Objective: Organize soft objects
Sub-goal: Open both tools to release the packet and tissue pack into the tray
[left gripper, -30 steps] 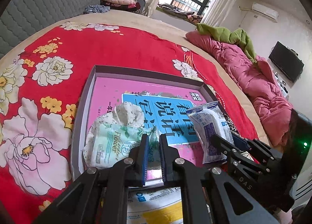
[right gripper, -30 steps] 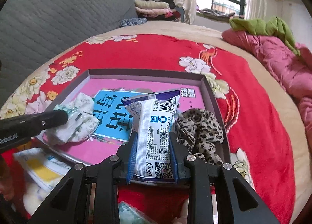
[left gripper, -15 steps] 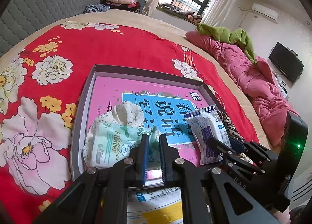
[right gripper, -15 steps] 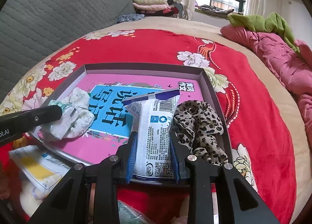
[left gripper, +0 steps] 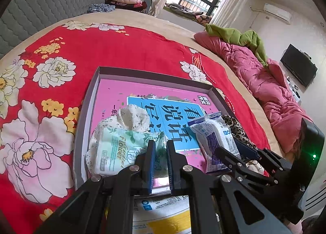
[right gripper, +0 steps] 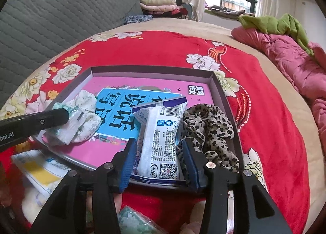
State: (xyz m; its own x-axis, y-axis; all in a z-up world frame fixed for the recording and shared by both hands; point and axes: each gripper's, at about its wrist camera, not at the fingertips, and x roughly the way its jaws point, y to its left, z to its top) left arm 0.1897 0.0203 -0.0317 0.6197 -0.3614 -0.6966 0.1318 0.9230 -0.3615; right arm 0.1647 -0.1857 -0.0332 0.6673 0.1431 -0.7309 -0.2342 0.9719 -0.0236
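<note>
Since a second ago the right gripper [right gripper: 159,156] has let its jaws part, and they are opening at this moment; the white tissue pack [right gripper: 161,142] that they squeezed earlier now lies between the blue pads [right gripper: 127,162] with a gap on either side, its near end on the front rim of the grey tray [right gripper: 150,69]. Taking that tray as the landmark: it sits on the red floral bedspread [right gripper: 159,50], and a pink and blue book [left gripper: 154,99] covers its floor. At the tray's right side a leopard-print cloth [right gripper: 212,128] lies crumpled, touching the white pack. At the tray's left side the left gripper [left gripper: 159,152] has its jaws pressed together on the edge of the green flower-print tissue pack [left gripper: 120,148], which rests on a speckled white cloth [left gripper: 132,115]. Outside the tray's front rim lies a white and yellow packet [left gripper: 163,213].
</note>
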